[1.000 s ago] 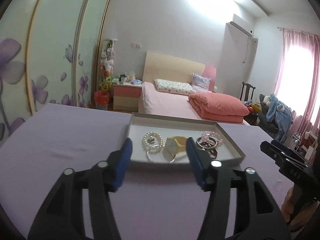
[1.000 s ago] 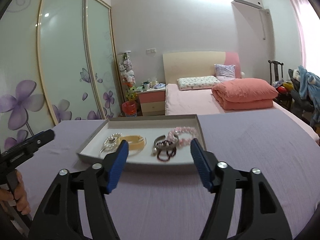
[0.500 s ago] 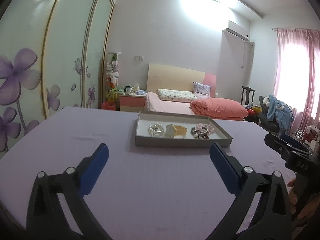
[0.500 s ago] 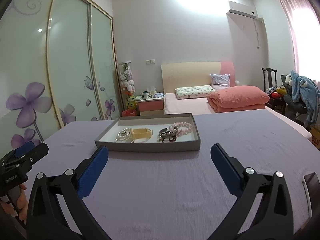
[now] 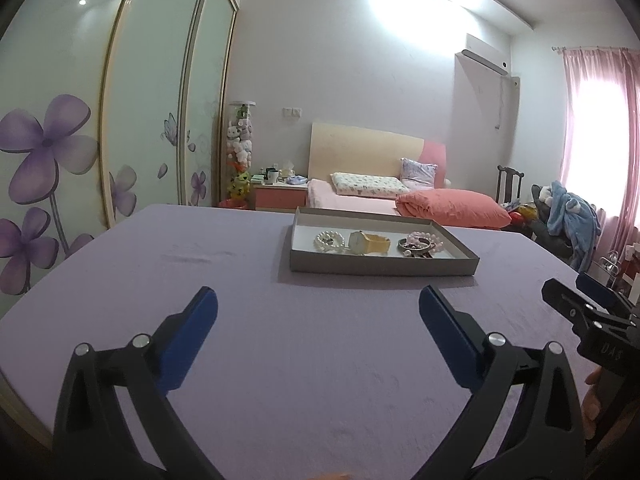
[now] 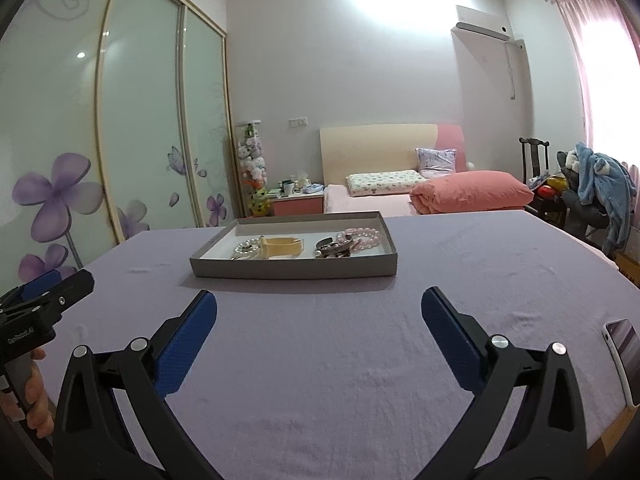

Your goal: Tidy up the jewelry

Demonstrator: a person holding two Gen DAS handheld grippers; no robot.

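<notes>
A shallow grey tray [image 5: 380, 267] [image 6: 296, 269] rests on the lilac table [image 5: 280, 360] [image 6: 320, 360]. Inside lie a pearl bracelet [image 5: 329, 241] [image 6: 247, 248], a yellow-strapped watch [image 5: 369, 242] [image 6: 281, 247], a dark bangle cluster [image 5: 416, 246] [image 6: 333, 249] and a pink bead bracelet [image 5: 429, 237] [image 6: 362, 237]. My left gripper [image 5: 318, 305] stands open and empty, well short of the tray. My right gripper [image 6: 319, 307] is likewise open and empty, just before the tray's near wall. Each gripper shows at the edge of the other's view.
A phone [image 6: 624, 356] lies at the table's right edge. A person's hand [image 6: 36, 400] holds the left gripper's handle. Beyond the table are a bed [image 5: 360, 200], a nightstand [image 5: 280, 194], a wardrobe with flower doors [image 5: 80, 140] and a chair with clothes [image 6: 592, 192].
Both grippers drew back from the tray and opened wide; a second ago their fingers stood at the tray's near wall. The jewelry stays in the tray.
</notes>
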